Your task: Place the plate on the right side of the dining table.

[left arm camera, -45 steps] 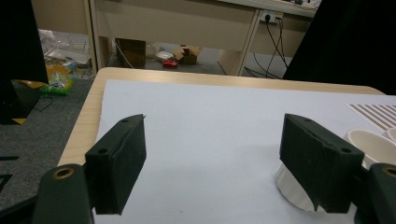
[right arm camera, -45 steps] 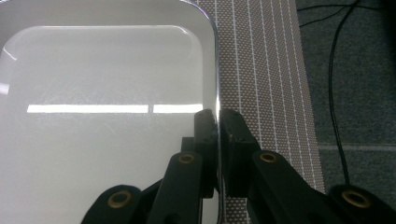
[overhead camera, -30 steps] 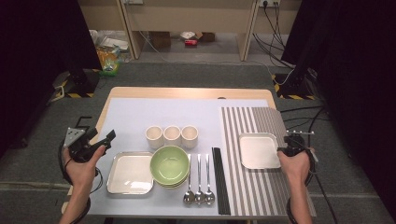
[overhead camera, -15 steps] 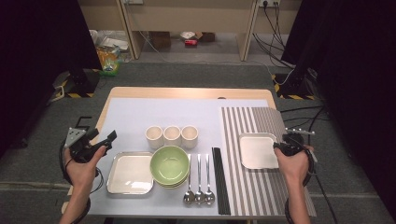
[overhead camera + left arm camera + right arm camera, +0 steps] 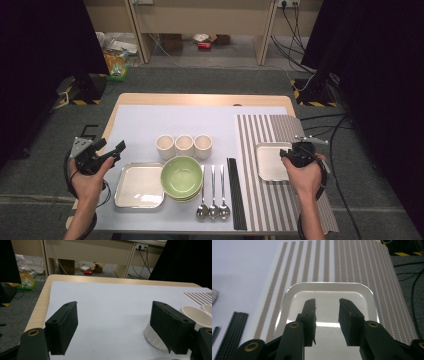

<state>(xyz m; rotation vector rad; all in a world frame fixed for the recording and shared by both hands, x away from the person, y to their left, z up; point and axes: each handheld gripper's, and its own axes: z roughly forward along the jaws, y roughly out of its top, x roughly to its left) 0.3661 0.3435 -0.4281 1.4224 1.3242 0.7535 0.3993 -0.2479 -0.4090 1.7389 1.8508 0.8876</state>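
A square white plate point(image 5: 270, 161) point(image 5: 329, 290) lies on the striped placemat point(image 5: 280, 130) at the right. My right gripper point(image 5: 287, 154) point(image 5: 327, 302) hovers over the plate's right edge. Its jaws have just been opening and stand apart with nothing pinched between them; the plate shows below the gap. My left gripper point(image 5: 116, 152) point(image 5: 115, 315) is held at the table's left edge, open and empty, and faces a white cup point(image 5: 192, 312).
On the pale mat there are three white cups point(image 5: 184, 145), a green bowl point(image 5: 182, 176), a second square plate point(image 5: 139, 185), three spoons point(image 5: 212, 200) and black chopsticks point(image 5: 235, 192). Cables run over the floor on the right.
The right gripper has shifted a little to the left over the plate's edge and its jaws have spread apart. The left gripper has stayed where it was.
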